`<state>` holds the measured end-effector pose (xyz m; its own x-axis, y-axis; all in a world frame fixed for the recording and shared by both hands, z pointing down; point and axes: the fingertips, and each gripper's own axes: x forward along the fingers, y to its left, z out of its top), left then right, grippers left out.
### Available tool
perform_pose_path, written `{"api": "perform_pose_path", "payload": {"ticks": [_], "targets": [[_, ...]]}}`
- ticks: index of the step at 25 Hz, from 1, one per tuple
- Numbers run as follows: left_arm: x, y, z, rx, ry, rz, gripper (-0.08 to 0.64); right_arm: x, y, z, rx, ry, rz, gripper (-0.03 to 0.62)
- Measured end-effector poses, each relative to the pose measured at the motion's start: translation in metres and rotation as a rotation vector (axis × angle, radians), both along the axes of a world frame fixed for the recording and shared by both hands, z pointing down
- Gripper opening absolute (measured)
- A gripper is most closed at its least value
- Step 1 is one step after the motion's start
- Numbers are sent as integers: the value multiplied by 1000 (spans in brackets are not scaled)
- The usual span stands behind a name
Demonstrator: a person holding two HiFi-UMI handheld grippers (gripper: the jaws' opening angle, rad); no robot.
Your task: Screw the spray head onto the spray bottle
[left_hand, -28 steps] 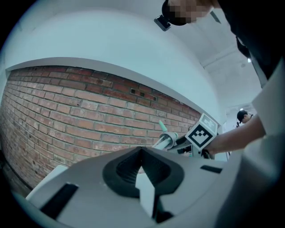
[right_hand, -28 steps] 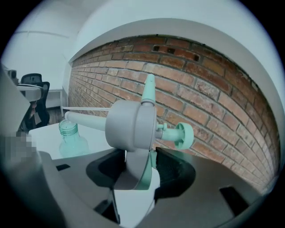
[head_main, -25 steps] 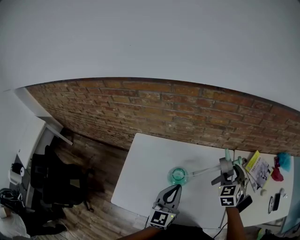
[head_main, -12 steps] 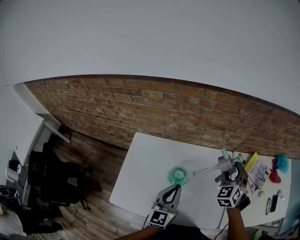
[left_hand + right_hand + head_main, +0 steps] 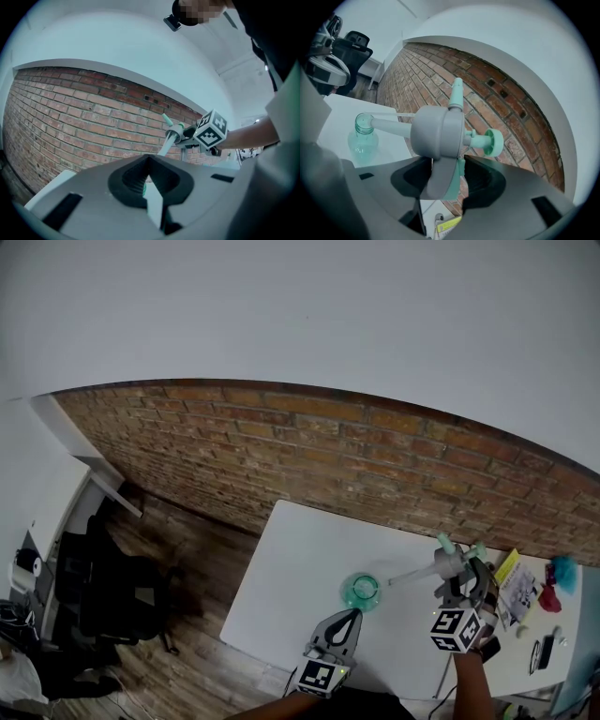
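Note:
A clear green spray bottle [image 5: 361, 591] stands uncapped on the white table [image 5: 291, 568]. My right gripper [image 5: 459, 582] is to its right, shut on the grey spray head [image 5: 449, 563]. The head's dip tube [image 5: 405, 576] slants left toward the bottle. In the right gripper view the spray head [image 5: 440, 133] fills the jaws, its green nozzle [image 5: 493, 141] points right, and its tube [image 5: 389, 124] reaches toward the neck of the bottle [image 5: 362, 137]. My left gripper [image 5: 351, 616] sits just in front of the bottle, shut and holding nothing. The left gripper view shows the spray head [image 5: 175, 135] above its jaws.
A second table at the right carries a yellow leaflet [image 5: 511, 570], a red and blue bundle [image 5: 555, 583] and small dark items. A black office chair [image 5: 103, 601] stands on the wooden floor to the left. A brick wall [image 5: 309, 460] runs behind the table.
My right gripper has carried the spray head slightly farther up and away from me. The bottle and the left gripper have stayed put.

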<state>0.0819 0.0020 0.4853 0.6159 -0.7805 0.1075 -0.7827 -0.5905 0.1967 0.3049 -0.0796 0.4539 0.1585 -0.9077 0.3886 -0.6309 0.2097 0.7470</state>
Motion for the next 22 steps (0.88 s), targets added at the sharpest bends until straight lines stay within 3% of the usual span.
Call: {"api": "perform_pose_path", "payload": {"ticks": [9, 22], "targets": [[0, 1, 0, 2, 5, 2, -2, 8, 2, -14, 18, 69, -4, 218], [-7, 2, 3, 2, -5, -16, -2, -36, -13, -19, 37, 141, -103, 218]]}}
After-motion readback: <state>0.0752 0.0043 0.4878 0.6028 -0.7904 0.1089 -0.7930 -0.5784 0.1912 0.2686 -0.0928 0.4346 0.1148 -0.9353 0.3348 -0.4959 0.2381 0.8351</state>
